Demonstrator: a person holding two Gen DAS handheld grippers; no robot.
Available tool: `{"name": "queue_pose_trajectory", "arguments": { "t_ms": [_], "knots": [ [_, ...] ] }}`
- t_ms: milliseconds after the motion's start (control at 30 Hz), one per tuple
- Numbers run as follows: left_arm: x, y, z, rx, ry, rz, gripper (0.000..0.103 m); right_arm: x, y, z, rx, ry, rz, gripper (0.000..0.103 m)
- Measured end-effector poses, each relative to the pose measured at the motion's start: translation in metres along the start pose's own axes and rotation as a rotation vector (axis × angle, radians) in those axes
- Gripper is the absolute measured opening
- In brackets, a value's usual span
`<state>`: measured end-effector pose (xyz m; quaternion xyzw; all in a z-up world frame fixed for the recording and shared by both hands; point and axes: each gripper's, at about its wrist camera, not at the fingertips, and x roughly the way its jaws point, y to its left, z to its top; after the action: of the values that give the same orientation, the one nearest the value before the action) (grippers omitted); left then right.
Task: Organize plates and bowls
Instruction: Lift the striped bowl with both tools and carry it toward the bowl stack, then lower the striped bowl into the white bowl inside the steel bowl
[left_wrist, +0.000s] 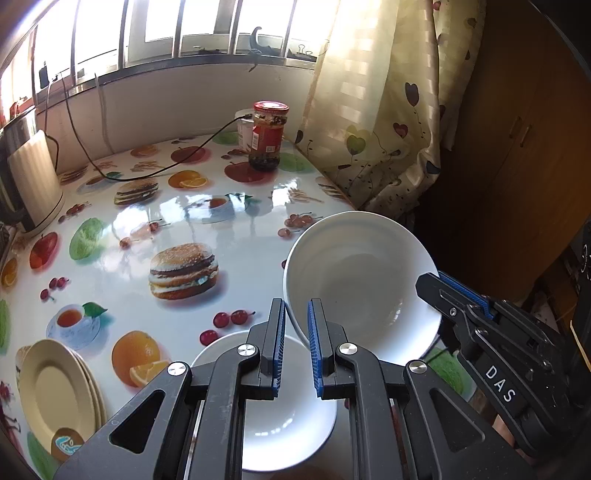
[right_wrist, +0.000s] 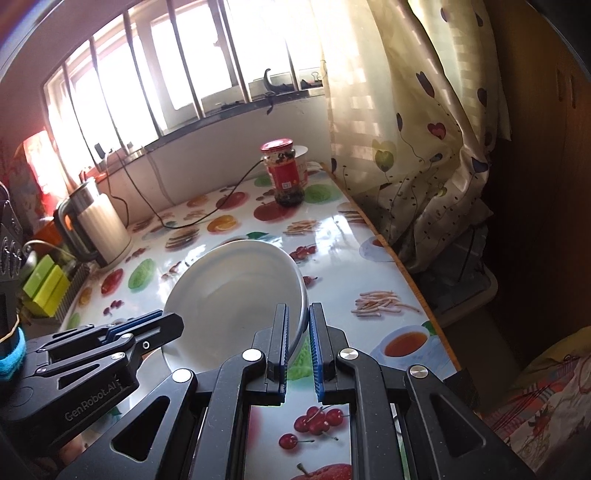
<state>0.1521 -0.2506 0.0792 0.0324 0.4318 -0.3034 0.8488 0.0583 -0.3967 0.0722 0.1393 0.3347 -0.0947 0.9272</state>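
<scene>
A tilted white bowl (left_wrist: 364, 280) is held off the table by both grippers. My left gripper (left_wrist: 296, 345) is shut on its near left rim. My right gripper (right_wrist: 297, 341) is shut on its right rim; it also shows in the left wrist view (left_wrist: 458, 295). The same bowl fills the middle of the right wrist view (right_wrist: 236, 295), where the left gripper (right_wrist: 147, 325) is at its left edge. A second white bowl (left_wrist: 291, 424) sits on the table under my left gripper. A stack of cream plates (left_wrist: 59, 391) lies at the near left.
The table (left_wrist: 240, 258) has a glossy fruit-and-burger print. A red-lidded jar (left_wrist: 267, 134) stands at the far edge with a black cable beside it. A white kettle (right_wrist: 96, 225) stands at the left. A curtain (right_wrist: 406, 129) hangs past the table's right edge.
</scene>
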Motion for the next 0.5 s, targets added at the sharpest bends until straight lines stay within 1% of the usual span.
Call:
{"name": "queue_pose_trajectory", "arguments": {
  "t_ms": [300, 500],
  "knots": [
    [-0.016, 0.013, -0.014, -0.028, -0.008, 0.0, 0.013, -0.012, 0.017, -0.012, -0.013, 0.002, 0.018, 0.012],
    [-0.032, 0.021, -0.021, -0.04, -0.036, 0.001, 0.013, -0.02, 0.03, -0.016, -0.03, -0.004, 0.03, 0.012]
  ]
}}
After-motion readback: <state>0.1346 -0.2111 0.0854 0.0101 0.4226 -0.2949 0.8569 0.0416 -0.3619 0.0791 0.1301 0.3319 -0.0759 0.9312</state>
